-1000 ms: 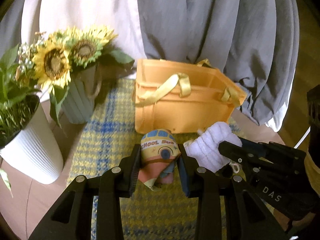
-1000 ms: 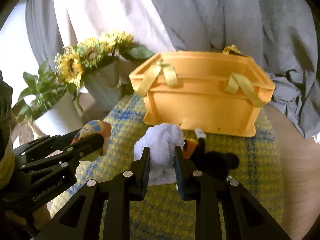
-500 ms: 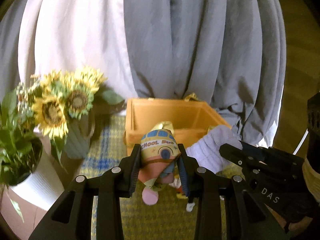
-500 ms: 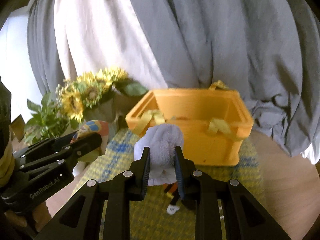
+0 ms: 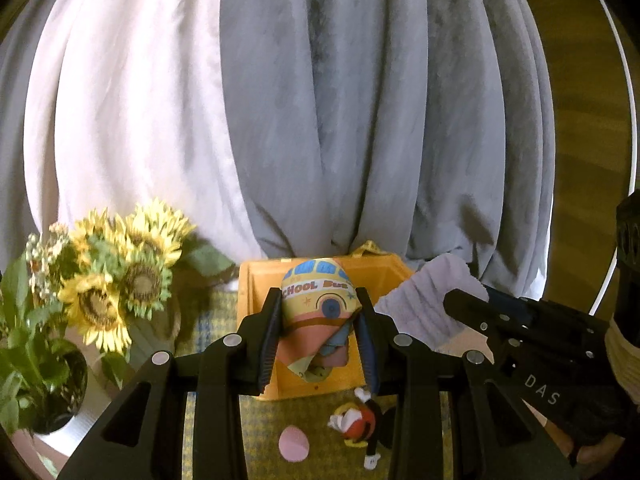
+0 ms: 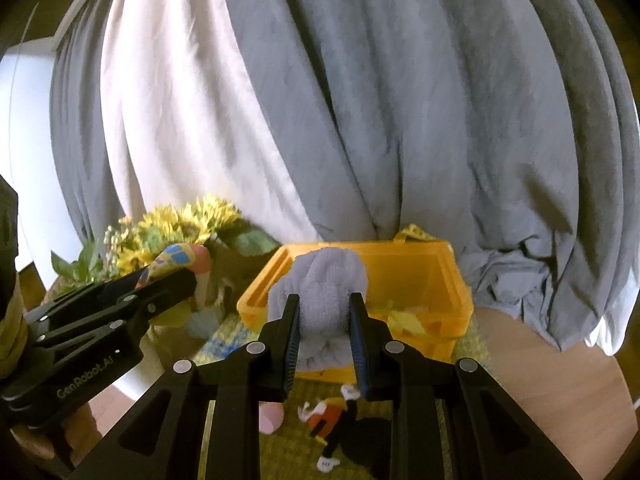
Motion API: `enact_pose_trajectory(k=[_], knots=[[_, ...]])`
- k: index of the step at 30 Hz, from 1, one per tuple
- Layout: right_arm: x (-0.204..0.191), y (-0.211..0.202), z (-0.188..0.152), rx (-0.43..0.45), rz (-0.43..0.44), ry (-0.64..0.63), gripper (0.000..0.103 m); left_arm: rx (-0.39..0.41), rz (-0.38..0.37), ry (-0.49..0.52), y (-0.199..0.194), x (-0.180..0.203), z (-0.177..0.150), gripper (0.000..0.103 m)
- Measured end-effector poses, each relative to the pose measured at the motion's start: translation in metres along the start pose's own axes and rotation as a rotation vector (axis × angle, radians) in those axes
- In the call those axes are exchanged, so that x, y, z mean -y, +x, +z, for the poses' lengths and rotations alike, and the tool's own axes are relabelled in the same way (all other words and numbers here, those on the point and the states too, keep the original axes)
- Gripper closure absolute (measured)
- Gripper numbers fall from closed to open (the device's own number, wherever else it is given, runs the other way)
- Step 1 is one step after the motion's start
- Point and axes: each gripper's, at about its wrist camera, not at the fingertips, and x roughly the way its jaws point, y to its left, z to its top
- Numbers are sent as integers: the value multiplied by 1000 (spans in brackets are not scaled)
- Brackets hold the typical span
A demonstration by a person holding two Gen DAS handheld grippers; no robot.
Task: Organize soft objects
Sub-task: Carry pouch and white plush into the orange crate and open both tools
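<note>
My left gripper [image 5: 318, 334] is shut on a school-bus print soft toy [image 5: 318, 302] and holds it in the air over the orange basket [image 5: 256, 300]. My right gripper [image 6: 325, 338] is shut on a pale fluffy rolled towel [image 6: 326, 284], held above the basket's [image 6: 420, 280] near wall. A black-and-orange mouse plush [image 6: 334, 420] and a small pink round pad [image 6: 269, 418] lie on the yellow-and-blue mat [image 6: 464, 344] below. The plush [image 5: 356, 424] and the pad [image 5: 293, 443] also show in the left wrist view.
A sunflower bouquet in a vase [image 5: 120, 280] stands left of the basket, with a potted green plant [image 5: 28, 360] nearer. Grey and white curtains [image 5: 320, 120] hang behind. The mat lies on a wooden table [image 6: 560, 380].
Both grippers have risen with their loads from the mat to above the basket. The mouse plush and pink pad, earlier hidden, now lie uncovered below.
</note>
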Motion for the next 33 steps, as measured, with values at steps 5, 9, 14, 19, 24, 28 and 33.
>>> enact_pose_trajectory(k=[5, 9, 14, 19, 24, 28, 33], knots=[[4, -1, 11, 46, -16, 3, 79, 19, -6, 13, 6, 4, 10, 68], [8, 0, 18, 70, -28, 2, 79, 23, -7, 23, 13, 6, 16, 68], [13, 5, 25, 88, -36, 6, 79, 25, -7, 35, 23, 8, 23, 69], [19, 15, 33, 102, -52, 7, 79, 25, -12, 44, 36, 9, 31, 68], [28, 31, 41, 99, -57, 24, 79, 18, -15, 54, 54, 7, 39, 68], [35, 46, 47, 83, -64, 35, 79, -6, -25, 50, 73, 6, 43, 68], [44, 66, 53, 60, -74, 44, 79, -27, -29, 56, 95, 4, 47, 69]])
